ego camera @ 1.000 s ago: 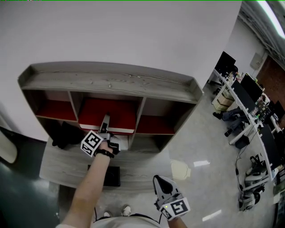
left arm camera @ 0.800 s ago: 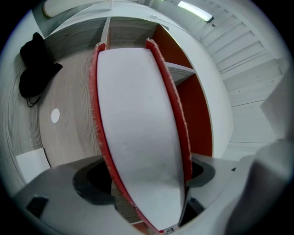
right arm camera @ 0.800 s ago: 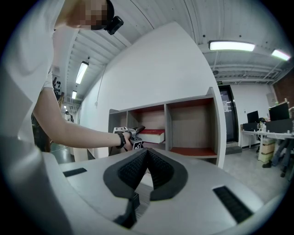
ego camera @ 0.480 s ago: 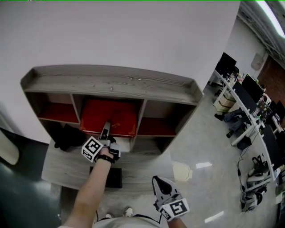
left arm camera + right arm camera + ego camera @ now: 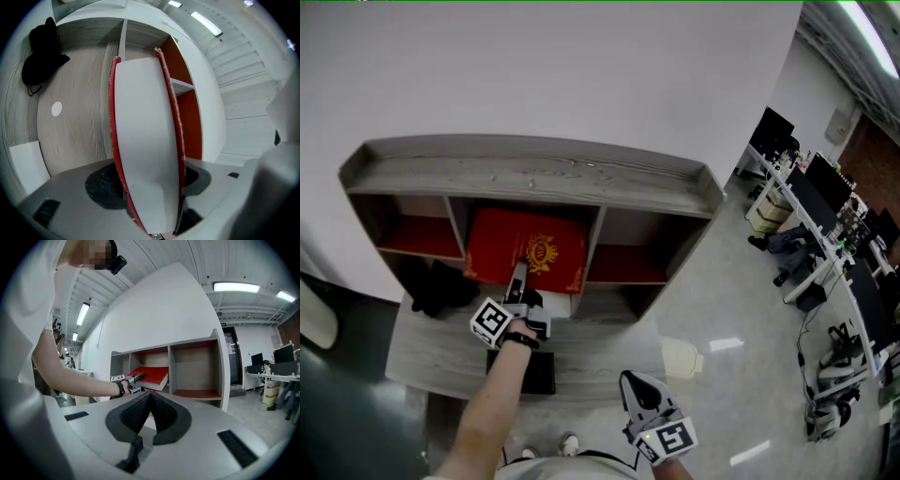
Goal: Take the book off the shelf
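Note:
A red book (image 5: 530, 246) with a gold emblem sticks out of the middle compartment of the grey wooden shelf (image 5: 534, 173), tilted up toward me. My left gripper (image 5: 517, 274) holds its near edge. In the left gripper view the book's white page block (image 5: 145, 140) fills the gap between the jaws, which are closing with both pads on the red covers. My right gripper (image 5: 639, 386) hangs low near my body, shut and empty. The right gripper view shows its own pads (image 5: 161, 411) meeting, and the book (image 5: 151, 376) held far off by the left gripper (image 5: 135, 378).
A black bundle (image 5: 436, 281) lies in the shelf's lower left compartment. A black flat object (image 5: 530, 370) rests on the wooden desk (image 5: 422, 347) under my arm. A white sheet (image 5: 26, 161) lies on that desk. Office desks with monitors (image 5: 825, 202) stand far right.
The book has slid out of the middle compartment toward me and its cover emblem now shows. My left gripper drew back with it. The right gripper stayed still.

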{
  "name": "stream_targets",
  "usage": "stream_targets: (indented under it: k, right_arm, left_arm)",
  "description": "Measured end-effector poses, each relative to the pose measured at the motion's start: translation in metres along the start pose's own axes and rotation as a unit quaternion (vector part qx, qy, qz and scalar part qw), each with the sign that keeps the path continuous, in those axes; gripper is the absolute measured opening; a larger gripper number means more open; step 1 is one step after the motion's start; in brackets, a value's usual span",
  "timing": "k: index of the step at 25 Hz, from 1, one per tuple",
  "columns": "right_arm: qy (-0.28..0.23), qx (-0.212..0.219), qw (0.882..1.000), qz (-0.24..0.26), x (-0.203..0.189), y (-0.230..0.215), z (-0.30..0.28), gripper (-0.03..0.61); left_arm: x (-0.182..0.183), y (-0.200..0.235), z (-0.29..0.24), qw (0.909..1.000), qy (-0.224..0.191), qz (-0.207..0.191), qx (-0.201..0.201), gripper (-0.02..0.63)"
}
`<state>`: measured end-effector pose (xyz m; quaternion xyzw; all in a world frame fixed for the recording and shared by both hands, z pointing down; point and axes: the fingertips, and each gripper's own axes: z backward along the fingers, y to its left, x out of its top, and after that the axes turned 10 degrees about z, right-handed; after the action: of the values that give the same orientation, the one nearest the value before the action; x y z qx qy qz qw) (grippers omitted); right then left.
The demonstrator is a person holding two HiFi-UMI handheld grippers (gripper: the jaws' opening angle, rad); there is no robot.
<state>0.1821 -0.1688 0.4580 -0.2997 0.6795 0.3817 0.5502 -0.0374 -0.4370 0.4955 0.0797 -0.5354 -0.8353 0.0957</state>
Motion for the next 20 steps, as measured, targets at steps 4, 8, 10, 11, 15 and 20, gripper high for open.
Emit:
stream_targets:
  k: [4,8,10,11,15,20]
  right_arm:
    - [0.005,-0.007,1.0,-0.001,-0.003,-0.001,0.005,0.023]
    - [0.009,-0.011,1.0,-0.003,-0.004,-0.001,0.007,0.023]
    - [0.009,-0.012,1.0,-0.003,-0.004,0.0,0.008,0.023]
    - [0.009,-0.012,1.0,-0.003,-0.004,0.0,0.008,0.023]
    - [0.005,-0.012,1.0,-0.002,0.0,0.002,0.007,0.023]
    - [0.004,-0.009,1.0,-0.002,0.001,0.008,0.01,0.023]
  left_arm:
    - [0.0,0.001,0.002,0.9999,-0.007,0.012,-0.008,0.285]
    - [0.0,0.0,0.002,0.9997,-0.007,0.023,-0.002,0.275]
    - [-0.001,0.001,0.006,0.9997,-0.006,0.025,-0.001,0.253]
    - [-0.001,0.001,0.007,0.9997,-0.007,0.025,-0.002,0.252]
    - [-0.002,0.0,0.016,0.9995,-0.01,0.029,-0.004,0.242]
    - [-0.001,-0.009,0.026,0.9999,0.002,0.004,-0.012,0.238]
